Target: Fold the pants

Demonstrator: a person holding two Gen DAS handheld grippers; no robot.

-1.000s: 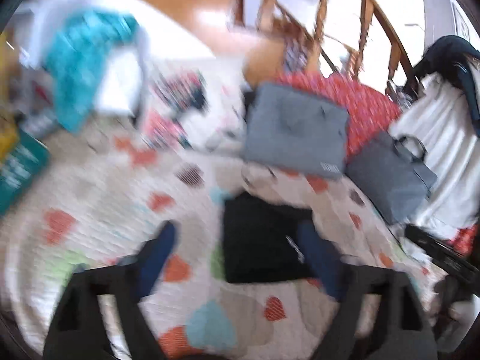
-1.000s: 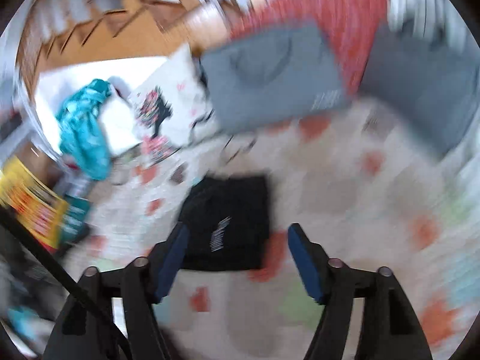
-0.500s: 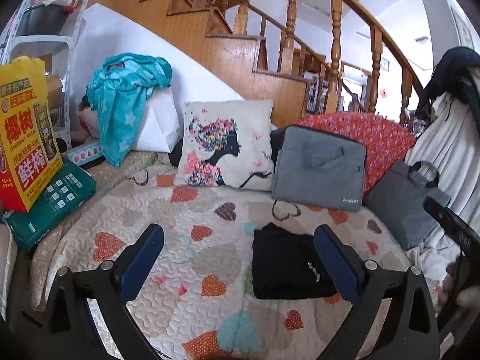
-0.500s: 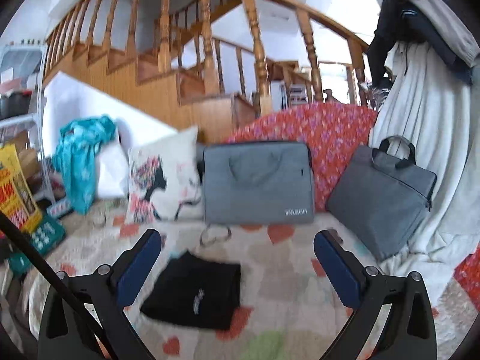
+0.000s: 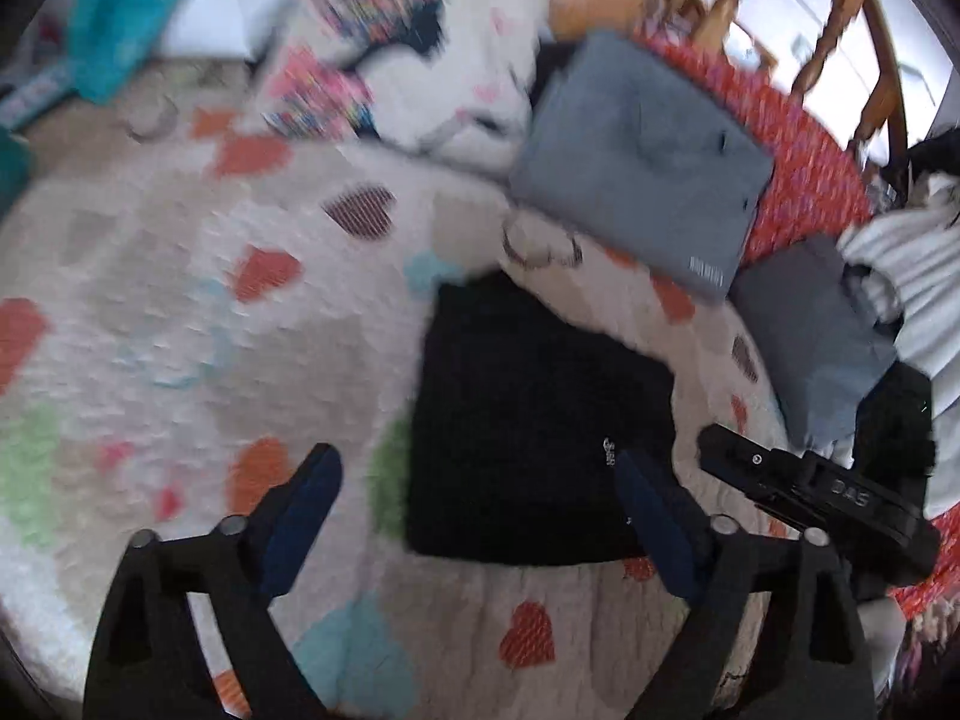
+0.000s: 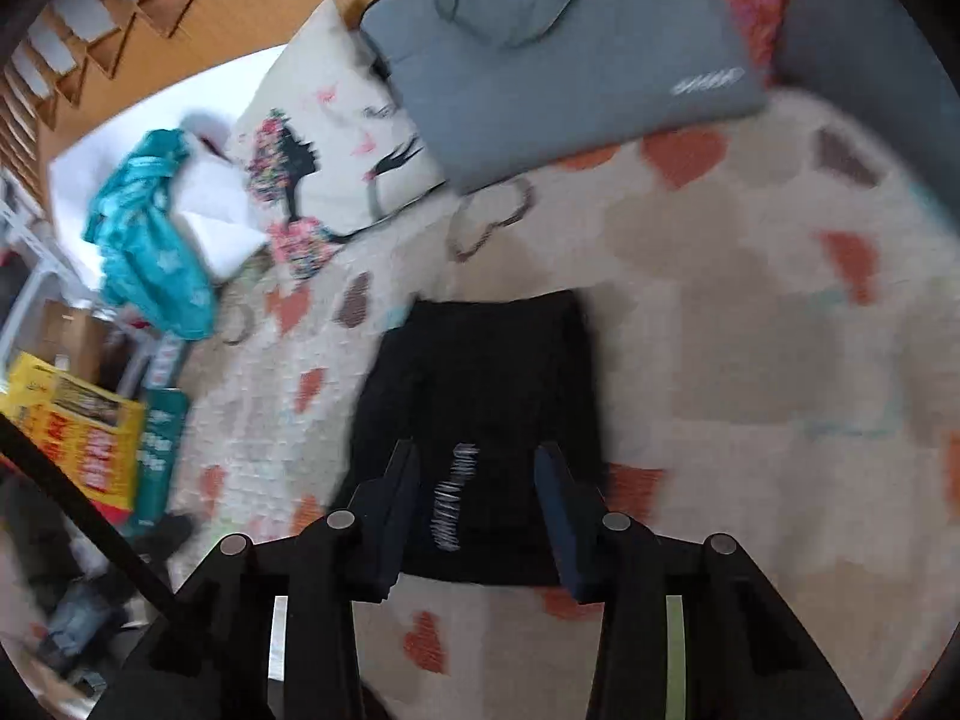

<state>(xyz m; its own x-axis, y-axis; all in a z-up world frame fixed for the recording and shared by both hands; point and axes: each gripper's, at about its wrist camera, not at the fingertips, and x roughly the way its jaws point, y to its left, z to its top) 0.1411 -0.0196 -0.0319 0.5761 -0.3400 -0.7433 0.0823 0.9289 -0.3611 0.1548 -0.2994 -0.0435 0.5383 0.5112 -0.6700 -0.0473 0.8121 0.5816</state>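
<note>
The black pants [image 5: 528, 420] lie folded into a compact rectangle on the heart-patterned quilt [image 5: 180, 312], with a small white logo near their front edge. My left gripper [image 5: 474, 486] is open and empty, hovering above the pants' near edge. In the right wrist view the pants [image 6: 480, 384] sit just beyond my right gripper [image 6: 477, 474], which is open with its fingers either side of the white logo. The right gripper's black body [image 5: 828, 498] shows at the right in the left wrist view.
A grey laptop bag [image 5: 642, 162] and a floral pillow [image 5: 384, 54] lean at the back of the quilt. A second grey bag [image 5: 822, 336] and white cloth [image 5: 900, 276] lie at the right. A teal towel [image 6: 150, 234] and yellow box [image 6: 72, 432] are left.
Both grippers have dropped from a raised, level view back down over the quilt and closer to the folded pants. The right gripper's fingers stand closer together than before.
</note>
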